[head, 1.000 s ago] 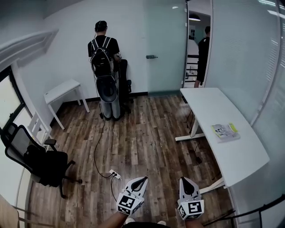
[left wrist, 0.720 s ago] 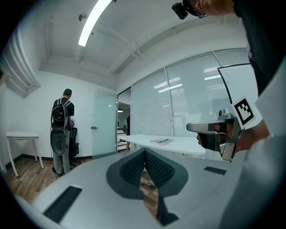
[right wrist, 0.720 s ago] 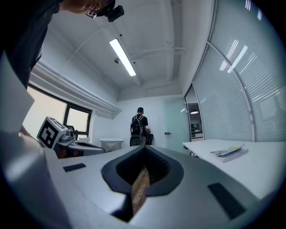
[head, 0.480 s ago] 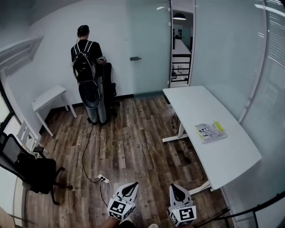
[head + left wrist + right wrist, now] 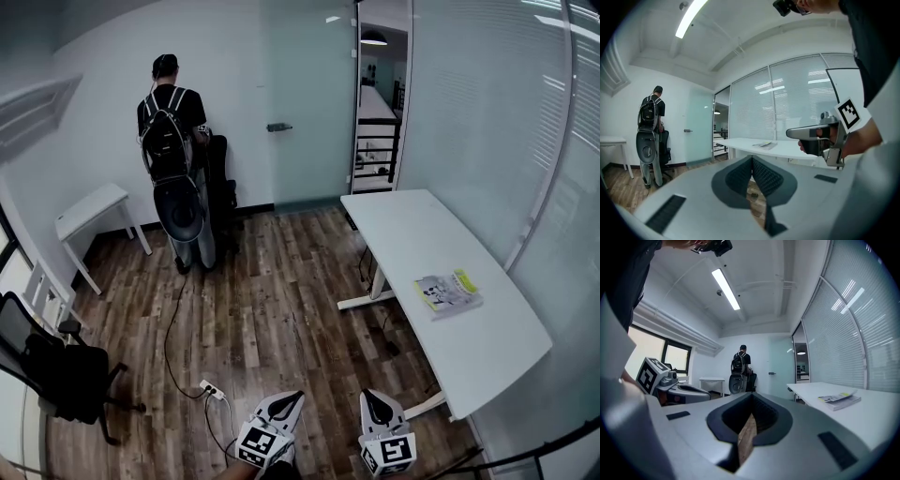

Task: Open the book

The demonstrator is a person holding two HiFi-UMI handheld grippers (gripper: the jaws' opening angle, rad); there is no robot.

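Note:
The book [image 5: 448,292] lies closed on the long white table [image 5: 487,347] at the right, with a pale cover and a yellow-green patch. It also shows far off as the book [image 5: 765,145] and the book [image 5: 840,399] in the two gripper views. My left gripper [image 5: 297,397] and right gripper [image 5: 372,395] hang side by side over the wooden floor at the bottom edge, well short of the table. Both have their jaws together with nothing between them. Each shows in the other's view: right gripper [image 5: 790,134], left gripper [image 5: 708,396].
A person with a backpack [image 5: 172,141] stands at the far wall, back turned. A small white table [image 5: 89,208] and a black office chair [image 5: 58,370] are at the left. A power strip [image 5: 211,389] and cable lie on the floor. Glass walls and a glass door [image 5: 300,112] close the right and back.
The head view has swung right, so the room slid left in the picture. A second person at the doorway is out of sight. Both grippers stay shut low in the view.

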